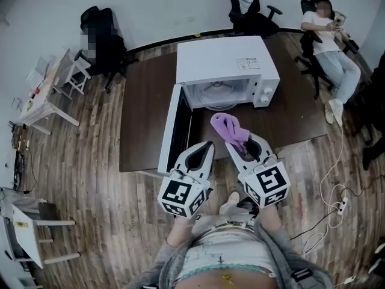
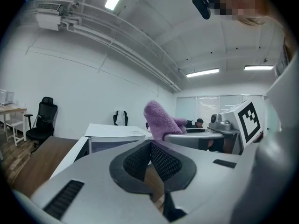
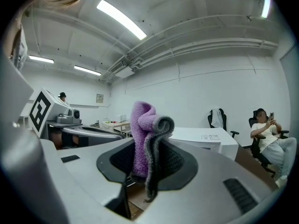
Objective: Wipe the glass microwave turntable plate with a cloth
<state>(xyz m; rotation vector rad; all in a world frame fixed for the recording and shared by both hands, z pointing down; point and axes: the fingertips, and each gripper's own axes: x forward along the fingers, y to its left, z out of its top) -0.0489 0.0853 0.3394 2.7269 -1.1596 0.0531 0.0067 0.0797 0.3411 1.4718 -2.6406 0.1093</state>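
The white microwave (image 1: 228,62) stands on a brown table (image 1: 144,113) with its door (image 1: 171,130) swung open to the left. The glass turntable plate (image 1: 215,94) lies inside the cavity. My right gripper (image 1: 240,142) is shut on a purple cloth (image 1: 228,129), which bunches up above the jaws in front of the cavity; in the right gripper view the cloth (image 3: 140,125) fills the gap of that gripper (image 3: 148,146). My left gripper (image 1: 207,144) is beside it on the left, shut and empty. The left gripper view shows its jaws (image 2: 150,146) closed and the cloth (image 2: 160,120) off to the right.
A person sits in an office chair (image 1: 328,41) at the back right. Black chairs (image 1: 105,38) stand behind the table. A small white table (image 1: 42,95) is at the left. Cables and a power strip (image 1: 340,206) lie on the wooden floor to the right.
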